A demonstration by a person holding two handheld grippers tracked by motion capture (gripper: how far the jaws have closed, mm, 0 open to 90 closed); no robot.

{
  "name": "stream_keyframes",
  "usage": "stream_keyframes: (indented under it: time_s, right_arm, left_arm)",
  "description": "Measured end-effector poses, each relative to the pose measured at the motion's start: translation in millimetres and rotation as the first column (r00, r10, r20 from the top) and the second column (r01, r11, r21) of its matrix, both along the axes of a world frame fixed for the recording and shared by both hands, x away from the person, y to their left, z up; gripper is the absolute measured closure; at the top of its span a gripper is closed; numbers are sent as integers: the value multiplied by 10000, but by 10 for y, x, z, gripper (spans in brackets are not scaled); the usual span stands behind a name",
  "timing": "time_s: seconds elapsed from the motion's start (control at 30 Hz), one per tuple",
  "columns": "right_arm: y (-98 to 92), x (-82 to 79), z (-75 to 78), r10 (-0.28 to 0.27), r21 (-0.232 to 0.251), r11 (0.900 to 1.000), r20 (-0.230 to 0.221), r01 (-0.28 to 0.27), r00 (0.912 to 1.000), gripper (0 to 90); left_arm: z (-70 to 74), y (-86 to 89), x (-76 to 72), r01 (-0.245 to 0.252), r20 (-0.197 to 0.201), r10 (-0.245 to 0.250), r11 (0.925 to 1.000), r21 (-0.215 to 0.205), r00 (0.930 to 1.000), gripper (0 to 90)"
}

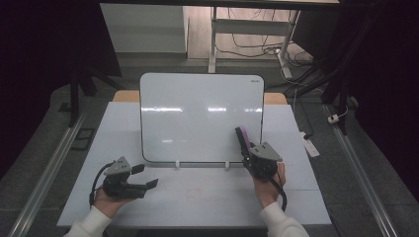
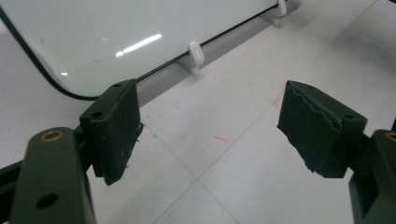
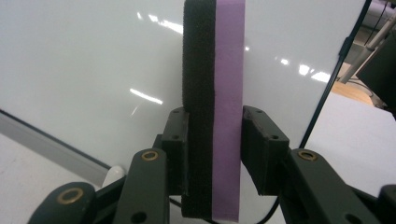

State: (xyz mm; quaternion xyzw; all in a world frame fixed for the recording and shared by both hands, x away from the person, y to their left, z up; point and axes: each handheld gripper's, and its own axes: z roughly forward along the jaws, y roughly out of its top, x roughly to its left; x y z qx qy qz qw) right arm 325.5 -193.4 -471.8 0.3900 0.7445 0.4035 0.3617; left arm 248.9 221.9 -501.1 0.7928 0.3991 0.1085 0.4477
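Eraser point(image 3: 215, 107) first: a slab in two layers, black felt on one side and purple foam on the other, standing on edge between the fingers of your right gripper point(image 3: 214, 154), which are clamped on its two flat faces. In the high view the eraser point(image 1: 242, 140) rises from your right gripper point(image 1: 253, 154) toward 11 o'clock, at the lower right corner of the whiteboard point(image 1: 197, 113). Whether its felt edge touches the board you cannot tell.

Your left gripper point(image 1: 146, 177) sits at 8 o'clock from the board, low over the desk point(image 1: 197, 197), its fingers pointing toward 3 o'clock. In the left gripper view its fingers point(image 2: 116, 130) stand apart with nothing between them; the pads are black, ribbed rubber, and the right-hand pad is ragged along its edge.

The whiteboard is a glossy white rectangle with rounded corners and a thin black border, leaning back on a pale rail with two small white clips point(image 1: 178, 163) at its lower edge. Ceiling lights reflect as short streaks across it.

The desk is matte white, crossed by thin seam lines, with a few faint red marks point(image 2: 222, 138) near the middle front.

Beyond the desk at 12 o'clock the room is dim: grey floor, a white table frame point(image 1: 252, 29) with loose cables under it, and a power strip point(image 1: 311, 144) on the floor at 3 o'clock.
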Motion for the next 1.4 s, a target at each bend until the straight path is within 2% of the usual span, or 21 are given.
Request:
stream_keyframes:
  time_s: [0.17, 0.3, 0.43, 0.5, 0.6, 0.9, 1.07, 1.17, 1.4]
  right_arm:
    - [8, 10, -4, 66, -55, 10000, 80, -66, 9999, 600]
    - [-39, -21, 19, 183, 129, 9997, 190, -186, 9997, 477]
    - [-131, -65, 42, 731, 493, 9961, 61, -733, 9973, 427]
    - [-200, -87, 39, 1130, 710, 9911, -19, -1125, 9936, 414]
    - [-279, -116, 26, 1471, 790, 9862, -114, -1458, 9890, 393]
    - [-577, -281, -38, 2527, 974, 9640, -447, -2476, 9665, 380]
    - [-763, -362, -131, 2620, 764, 9634, -662, -2569, 9628, 377]
    - [-874, -378, -217, 2646, 840, 9628, -1000, -2568, 9592, 375]
    - [-930, -319, -331, 2671, 551, 9635, -1335, -2619, 9544, 368]
  left_arm:
    - [-13, 14, -9, -7, -9, 7, 10000, 48, 10000, 219]
    - [-27, 31, -15, -47, -33, 47, 10000, 68, 10000, 218]
    - [-38, 57, -22, -110, -47, 110, 9999, 69, 9999, 219]
    - [-43, 69, -23, -142, -52, 142, 9999, 84, 9999, 219]
    - [-53, 88, -24, -153, -77, 153, 9998, 105, 9999, 219]
    - [-99, 137, -53, -165, -125, 169, 9993, 325, 9998, 219]
    - [-122, 159, -64, -156, -170, 163, 9989, 439, 9997, 216]
    - [-140, 172, -68, -159, -261, 173, 9985, 526, 9995, 210]
    - [-185, 255, -61, -453, -416, 481, 9968, 655, 9980, 192]
